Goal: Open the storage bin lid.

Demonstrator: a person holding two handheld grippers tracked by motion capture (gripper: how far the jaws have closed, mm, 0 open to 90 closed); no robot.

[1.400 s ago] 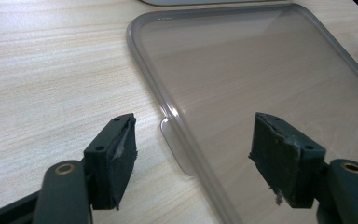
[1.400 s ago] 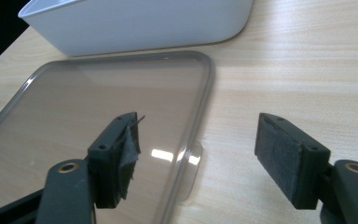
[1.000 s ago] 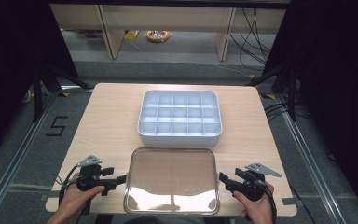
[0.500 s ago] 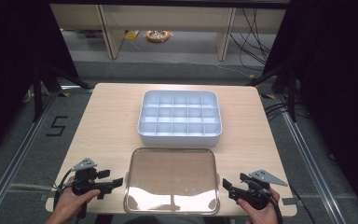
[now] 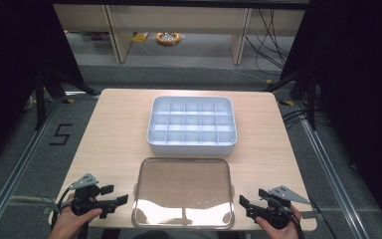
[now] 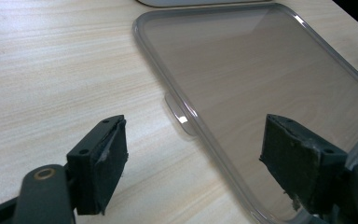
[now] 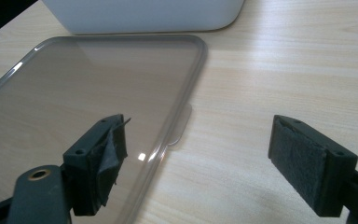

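A clear flat lid [image 5: 183, 191] lies on the wooden table [image 5: 119, 134] by its near edge, with a small tab on each side edge [image 6: 179, 115] [image 7: 179, 125]. Behind it stands a white box [image 5: 192, 124] divided into several compartments. My left gripper [image 5: 115, 195] is at the lid's left side and my right gripper [image 5: 251, 197] at its right side. In the left gripper view the jaws [image 6: 196, 133] straddle the lid's rim and its tab without touching it. The right gripper [image 7: 200, 128] does the same. Both pairs of jaws have just been opening, and neither holds anything.
The white box's front wall [image 7: 144, 14] stands just beyond the lid. Bare tabletop stretches left and right of both. Past the table's far side are a dark floor, cables [image 5: 273, 35] and a yellow object [image 5: 168, 38].
The right gripper has drawn back a little toward the table's near edge. Both hands sit slightly lower in the picture. Both pairs of jaws stand wider apart.
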